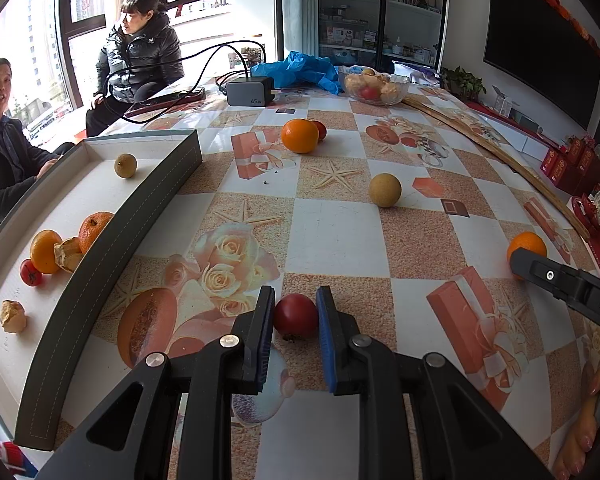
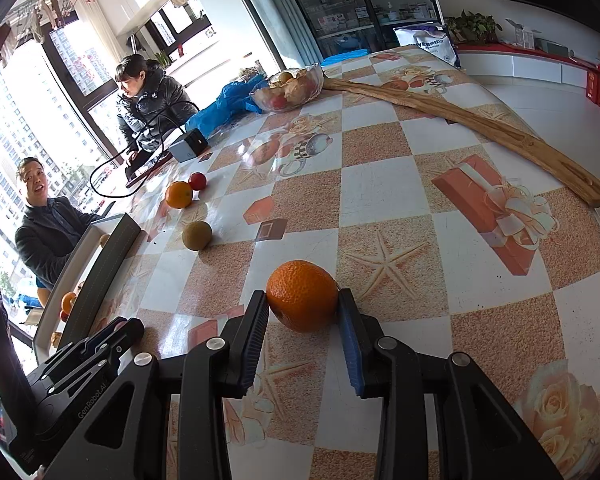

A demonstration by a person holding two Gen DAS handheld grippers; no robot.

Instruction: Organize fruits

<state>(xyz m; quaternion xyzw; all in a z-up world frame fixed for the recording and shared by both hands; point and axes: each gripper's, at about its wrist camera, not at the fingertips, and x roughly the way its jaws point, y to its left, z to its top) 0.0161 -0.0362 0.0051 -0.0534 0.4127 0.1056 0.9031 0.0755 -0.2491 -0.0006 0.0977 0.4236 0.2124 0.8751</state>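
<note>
On the checkered tablecloth (image 2: 380, 200), fruit lies scattered beside a grey-walled tray (image 1: 112, 248).

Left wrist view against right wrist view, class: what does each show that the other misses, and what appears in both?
Only the left wrist view: the left tongs shut on a red fruit, and the tray floor with its fruit laid out.

Only the right wrist view: the right tongs gripping an orange seen whole, and the full wooden board.

Both: the glass bowl, the round brown fruit, the grey charger.
</note>
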